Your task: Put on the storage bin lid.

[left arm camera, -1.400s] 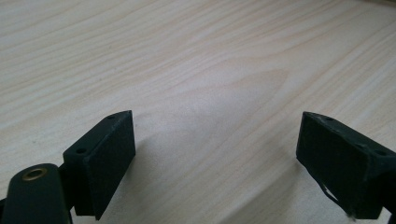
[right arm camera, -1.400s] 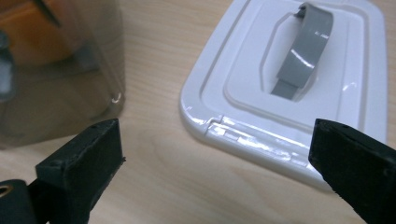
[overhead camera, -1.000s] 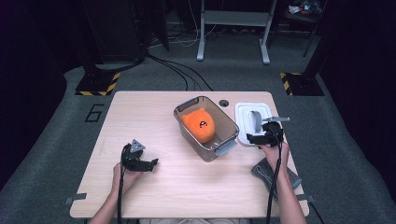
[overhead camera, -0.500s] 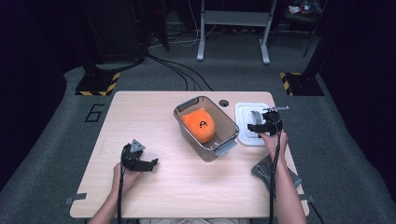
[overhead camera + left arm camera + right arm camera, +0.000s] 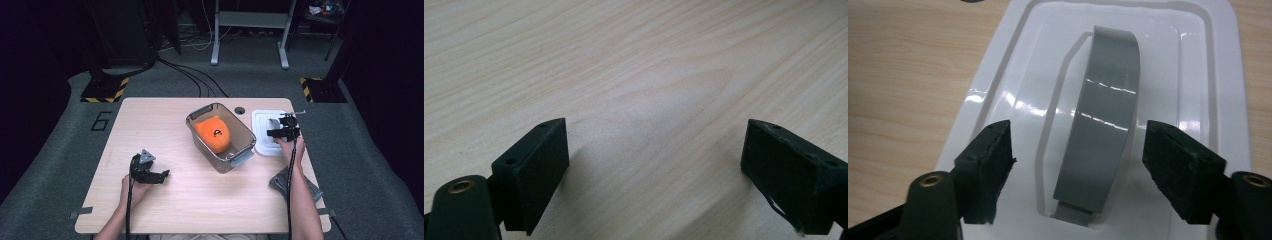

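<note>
Wooden table [image 5: 200, 200] is seen carrying a clear bin [image 5: 197, 125] with an orange plush [image 5: 212, 134] inside. White lid [image 5: 261, 120] lies flat just right of the bin. Its grey handle [image 5: 1105, 120] is straddled by the right gripper [image 5: 1078, 167], jaws just closing, pads not yet touching. Left gripper [image 5: 654, 170] is held with jaws apart over bare wood, nothing between.
</note>
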Demonstrator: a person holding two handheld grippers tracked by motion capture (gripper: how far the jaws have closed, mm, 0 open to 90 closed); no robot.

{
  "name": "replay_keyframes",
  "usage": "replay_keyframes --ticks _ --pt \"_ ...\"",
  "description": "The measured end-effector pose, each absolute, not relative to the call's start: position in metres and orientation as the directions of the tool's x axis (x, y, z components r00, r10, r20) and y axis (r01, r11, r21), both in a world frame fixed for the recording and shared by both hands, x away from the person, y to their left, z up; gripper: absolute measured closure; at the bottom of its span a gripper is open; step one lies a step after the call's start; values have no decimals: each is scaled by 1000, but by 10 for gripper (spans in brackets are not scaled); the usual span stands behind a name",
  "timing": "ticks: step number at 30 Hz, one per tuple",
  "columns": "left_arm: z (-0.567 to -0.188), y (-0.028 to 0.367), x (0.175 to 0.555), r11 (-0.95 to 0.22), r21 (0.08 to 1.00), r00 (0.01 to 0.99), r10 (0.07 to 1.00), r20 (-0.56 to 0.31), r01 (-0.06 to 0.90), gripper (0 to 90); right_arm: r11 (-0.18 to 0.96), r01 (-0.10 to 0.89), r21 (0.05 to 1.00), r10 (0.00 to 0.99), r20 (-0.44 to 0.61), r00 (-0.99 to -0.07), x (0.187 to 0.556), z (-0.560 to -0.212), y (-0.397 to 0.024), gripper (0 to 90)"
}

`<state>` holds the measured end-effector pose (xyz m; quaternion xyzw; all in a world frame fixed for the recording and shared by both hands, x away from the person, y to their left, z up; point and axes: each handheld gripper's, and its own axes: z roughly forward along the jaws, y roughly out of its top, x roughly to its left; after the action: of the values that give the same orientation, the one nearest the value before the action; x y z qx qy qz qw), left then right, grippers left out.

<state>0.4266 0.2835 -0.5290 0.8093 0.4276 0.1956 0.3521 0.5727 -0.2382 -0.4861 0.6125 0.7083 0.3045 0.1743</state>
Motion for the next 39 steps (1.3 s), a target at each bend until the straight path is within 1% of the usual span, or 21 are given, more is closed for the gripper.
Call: replay_keyframes --ticks 2,6,7,8,9,10,11,13,14,16,20,25,29,31,32,34,36,37,39 --pt "-529 284 427 -387 737 558 830 16 554 116 47 781 623 977 133 -165 574 -487 -236 348" --pt "-529 284 427 -387 736 558 829 16 554 116 57 772 633 977 124 -174 577 -490 -235 446" --pt "-529 284 427 -389 737 559 829 18 553 116 46 778 626 978 132 -164 577 -490 -234 462" --pt "-529 284 427 -388 737 559 829 17 554 116 62 770 635 978 117 -175 578 -491 -235 472" --pt "-529 284 427 -388 737 559 829 17 554 116 45 777 628 979 128 -160 578 -490 -233 486" --pt "-529 284 427 -387 737 558 830 16 554 116 45 777 628 979 128 -160 578 -490 -233 486" --pt "-529 284 427 -387 737 558 829 16 554 117 46 776 629 981 120 -155 579 -491 -233 519" --pt "-529 284 427 -387 737 559 829 15 554 117 53 772 633 981 112 -159 579 -491 -234 548" --pt "-529 284 427 -387 737 559 829 15 554 117 53 772 633 981 112 -159 579 -491 -234 548" --pt "-529 284 427 -387 737 559 829 16 554 117 43 770 637 981 117 -152 579 -492 -235 605" --pt "-529 284 427 -388 737 559 829 16 554 117 30 768 639 983 122 -139 579 -492 -235 621" --pt "-529 284 427 -387 737 559 829 15 554 117 31 762 647 979 132 -152 579 -491 -238 652" --pt "-529 284 427 -387 737 559 829 15 554 117 -7 779 627 977 170 -127 575 -487 -237 661" --pt "-529 284 427 -387 737 559 829 15 554 117 15 764 644 974 164 -157 576 -486 -239 662" --pt "-529 284 427 -387 737 559 829 15 554 117 9 766 642 972 174 -158 575 -484 -239 663" --pt "-529 283 427 -387 737 558 829 15 554 117 24 752 659 971 163 -174 575 -483 -240 663" --pt "-529 283 426 -387 737 559 829 15 554 117 17 742 670 964 186 -190 572 -479 -242 664" --pt "-529 283 426 -387 737 558 829 15 554 117 5 746 666 963 199 -184 571 -477 -242 664" --pt "-529 283 426 -387 737 558 829 15 554 117 23 732 681 958 194 -211 570 -474 -244 664"
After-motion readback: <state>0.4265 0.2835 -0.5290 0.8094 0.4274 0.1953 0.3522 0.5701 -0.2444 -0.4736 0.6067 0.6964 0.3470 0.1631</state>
